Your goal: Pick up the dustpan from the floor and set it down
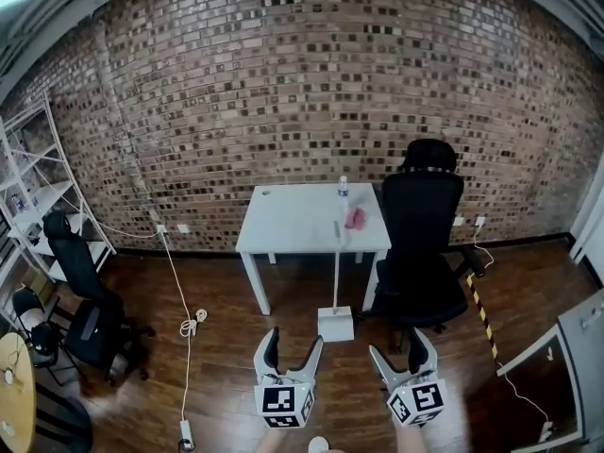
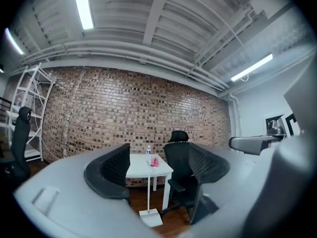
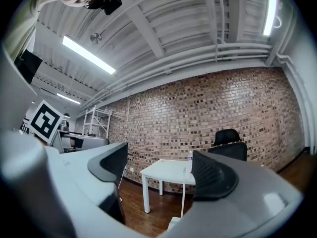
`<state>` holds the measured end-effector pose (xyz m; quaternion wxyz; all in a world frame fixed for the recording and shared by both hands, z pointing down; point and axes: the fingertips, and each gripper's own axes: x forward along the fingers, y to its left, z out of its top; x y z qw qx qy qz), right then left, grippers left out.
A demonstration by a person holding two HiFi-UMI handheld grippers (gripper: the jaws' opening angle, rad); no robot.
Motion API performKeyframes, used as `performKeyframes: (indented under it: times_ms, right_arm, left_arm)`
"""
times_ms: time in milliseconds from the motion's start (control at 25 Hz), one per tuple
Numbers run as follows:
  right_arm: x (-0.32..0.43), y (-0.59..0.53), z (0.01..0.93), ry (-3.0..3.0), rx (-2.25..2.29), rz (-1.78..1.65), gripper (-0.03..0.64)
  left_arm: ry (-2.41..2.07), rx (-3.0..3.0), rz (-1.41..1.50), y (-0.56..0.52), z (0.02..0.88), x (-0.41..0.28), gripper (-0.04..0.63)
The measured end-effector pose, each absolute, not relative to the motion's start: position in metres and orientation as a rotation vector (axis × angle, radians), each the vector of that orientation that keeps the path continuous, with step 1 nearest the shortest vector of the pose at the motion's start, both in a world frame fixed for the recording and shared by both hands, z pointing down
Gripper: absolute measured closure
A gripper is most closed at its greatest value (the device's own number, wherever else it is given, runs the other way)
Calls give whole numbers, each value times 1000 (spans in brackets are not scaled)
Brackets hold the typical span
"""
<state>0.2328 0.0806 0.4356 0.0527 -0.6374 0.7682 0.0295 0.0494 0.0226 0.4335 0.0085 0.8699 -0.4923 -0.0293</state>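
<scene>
Two grippers are held low, level and side by side: the left gripper (image 1: 294, 340) and the right gripper (image 1: 401, 349). Each has its dark textured jaws parted with nothing between them. Just past them, on a line between the two, the dustpan (image 1: 335, 324) rests on the dark wood floor (image 1: 226, 376). It is a white pan with a thin handle standing upright in front of the white table (image 1: 293, 223). A pale cable (image 1: 189, 325) loops over the boards at left. A black chair (image 1: 420, 243) stands just right of the dustpan. The table carries a bottle (image 1: 343, 190) and a pink thing (image 1: 356, 218). Rough brick wall (image 1: 283, 83) closes the back.
</scene>
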Motion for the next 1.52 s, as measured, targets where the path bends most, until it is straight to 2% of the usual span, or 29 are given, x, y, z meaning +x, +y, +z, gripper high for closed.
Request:
performKeyframes:
  times_ms: [480,960,1520]
  right_arm:
    - [206,17,434,2387,-1918,107,209]
    - [246,-81,449,2391,-1881,43,215]
    - [299,-256,415,2437,-1704,68,222]
  left_arm:
    - [-1569,2705,-59,-38,437,32,244]
    - [-1631,2659,-30,-126,449,53,244]
    - [-1780,2645,-54,-280,410,111,244]
